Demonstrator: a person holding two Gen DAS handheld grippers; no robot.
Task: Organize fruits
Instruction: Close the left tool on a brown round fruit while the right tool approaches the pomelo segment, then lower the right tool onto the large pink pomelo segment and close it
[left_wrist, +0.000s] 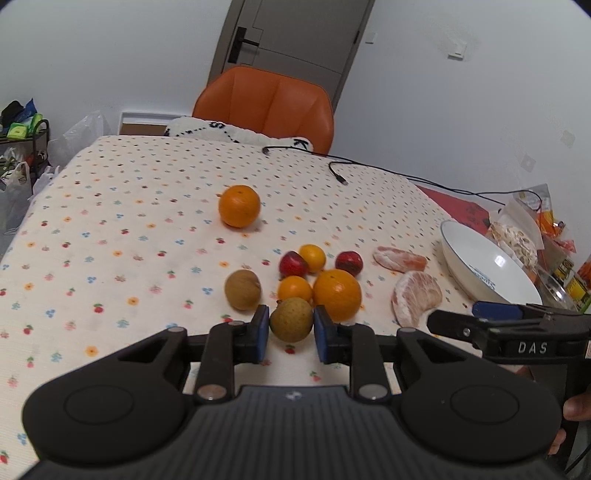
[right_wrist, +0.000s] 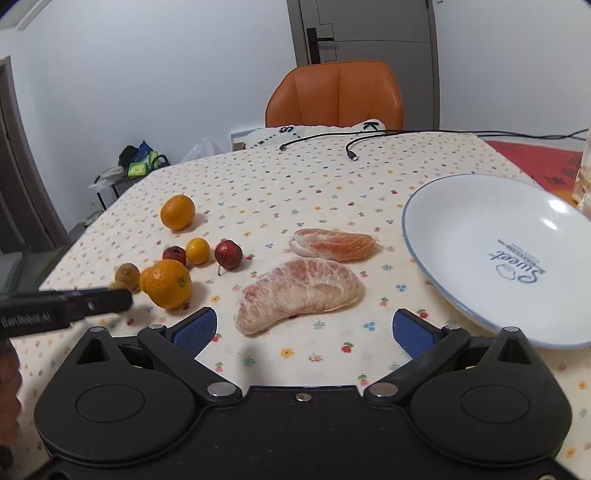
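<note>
A brown-green fruit (left_wrist: 291, 319) is framed between the blue pads of the left gripper (left_wrist: 290, 328), narrowly parted, contact unconfirmed, on the flowered tablecloth (left_wrist: 110, 229). A large orange (left_wrist: 337, 294) is pressed close beside its right pad. The right gripper (right_wrist: 303, 328) is held wide open and empty just behind a pomelo segment (right_wrist: 299, 291), its long axis crosswise; the empty white bowl (right_wrist: 461, 236) lies to the right.
</note>
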